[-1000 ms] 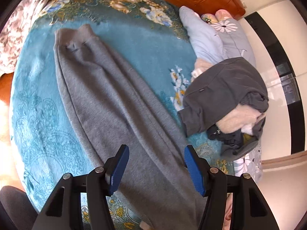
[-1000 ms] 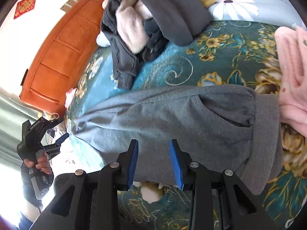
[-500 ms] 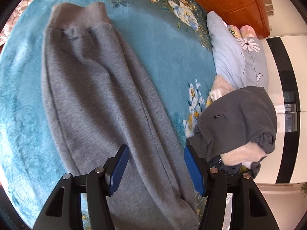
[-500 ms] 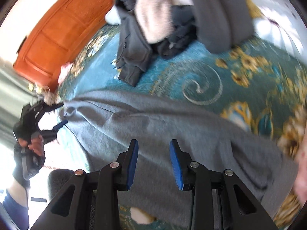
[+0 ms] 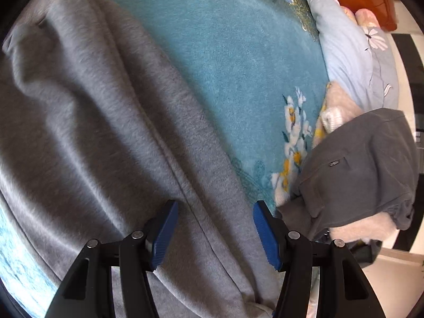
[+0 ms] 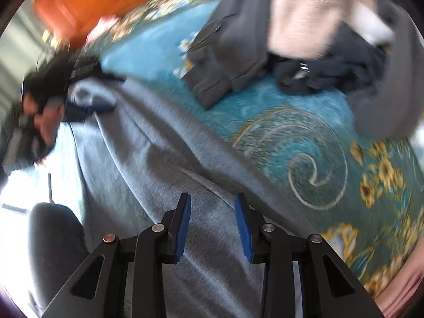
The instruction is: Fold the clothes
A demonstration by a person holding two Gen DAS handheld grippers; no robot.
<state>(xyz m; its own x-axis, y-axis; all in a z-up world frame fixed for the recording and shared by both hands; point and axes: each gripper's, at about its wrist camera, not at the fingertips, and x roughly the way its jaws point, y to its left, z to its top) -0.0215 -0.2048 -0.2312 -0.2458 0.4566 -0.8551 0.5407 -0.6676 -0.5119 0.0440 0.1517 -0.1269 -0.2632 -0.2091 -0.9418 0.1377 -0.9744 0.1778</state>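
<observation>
Grey sweatpants (image 5: 111,122) spread lengthwise over teal floral bed cover (image 5: 233,61), lightly creased. Left gripper (image 5: 214,228) close above the fabric, blue pads (image 5: 163,234) spread wide, a leg seam running between them; nothing pinched. Right gripper (image 6: 212,225) low over another stretch of the same sweatpants (image 6: 169,175), jaws parted by a narrower gap, empty; contact with the cloth not discernible. Right-wrist view motion-blurred. Left gripper (image 6: 87,87) seen there at far end of the garment, held in a hand (image 6: 45,122), touching or just above the cloth edge. Heap of dark grey and cream clothes (image 5: 357,175) beside the sweatpants, toward pale blue pillow (image 5: 344,53). Orange wooden headboard (image 6: 106,2) beyond.
</observation>
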